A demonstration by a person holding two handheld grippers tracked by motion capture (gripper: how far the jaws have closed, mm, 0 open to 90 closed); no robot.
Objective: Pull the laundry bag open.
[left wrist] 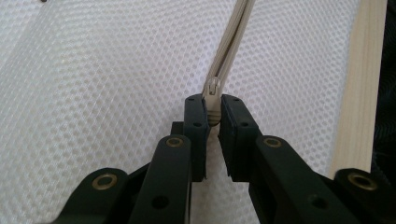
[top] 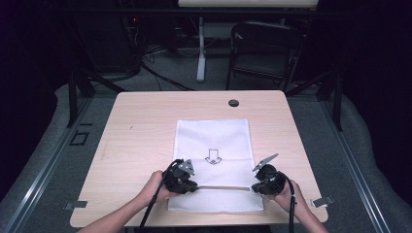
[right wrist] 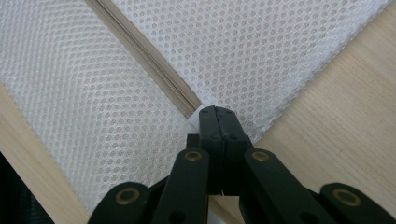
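Observation:
A white mesh bag (top: 214, 141) with a small arrow print lies flat in the middle of the wooden table (top: 141, 126). A beige zipper (top: 223, 187) runs across its near end. My left gripper (top: 196, 186) is at the zipper's left part, its jaws shut on the zipper pull (left wrist: 213, 89), and the zipper (left wrist: 233, 42) runs away beyond them. My right gripper (top: 253, 187) is at the zipper's right end. Its jaws (right wrist: 217, 112) are pressed together on the bag's edge where the zipper (right wrist: 144, 51) stops.
A round cable hole (top: 233, 103) sits near the table's far edge. A dark folding chair (top: 262, 48) and a white stand leg (top: 200, 48) are on the floor behind the table. Bare wood (right wrist: 336, 116) lies either side of the bag.

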